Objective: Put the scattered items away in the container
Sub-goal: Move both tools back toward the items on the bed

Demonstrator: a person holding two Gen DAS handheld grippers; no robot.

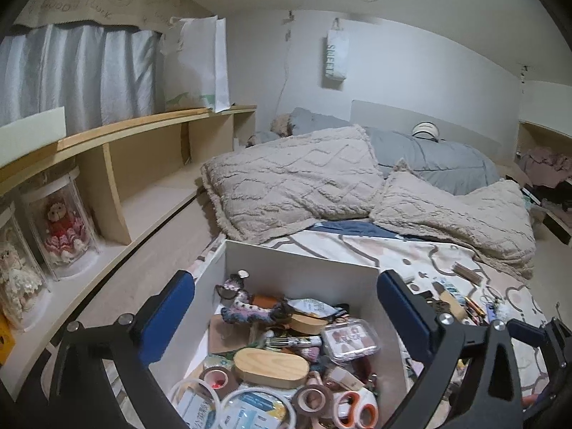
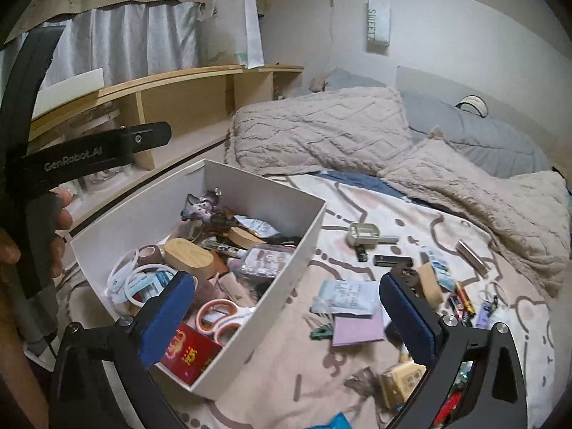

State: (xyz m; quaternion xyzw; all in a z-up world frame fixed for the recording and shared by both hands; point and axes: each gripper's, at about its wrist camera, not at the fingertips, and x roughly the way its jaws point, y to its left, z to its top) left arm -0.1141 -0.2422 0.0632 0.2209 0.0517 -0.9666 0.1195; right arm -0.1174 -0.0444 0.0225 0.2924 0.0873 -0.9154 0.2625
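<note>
The white container (image 1: 300, 261) sits on the patterned bedspread (image 1: 375, 246), packed with clutter; in the left wrist view the left gripper (image 1: 286, 307) hangs over it, fingers spread and empty, above a wooden oval box (image 1: 271, 366); in the right wrist view the right gripper (image 2: 287, 307) spans the container's right wall, released, with orange-handled scissors (image 2: 223, 316) inside and a purple pad (image 2: 357, 329) among scattered items on the bedspread.
</note>
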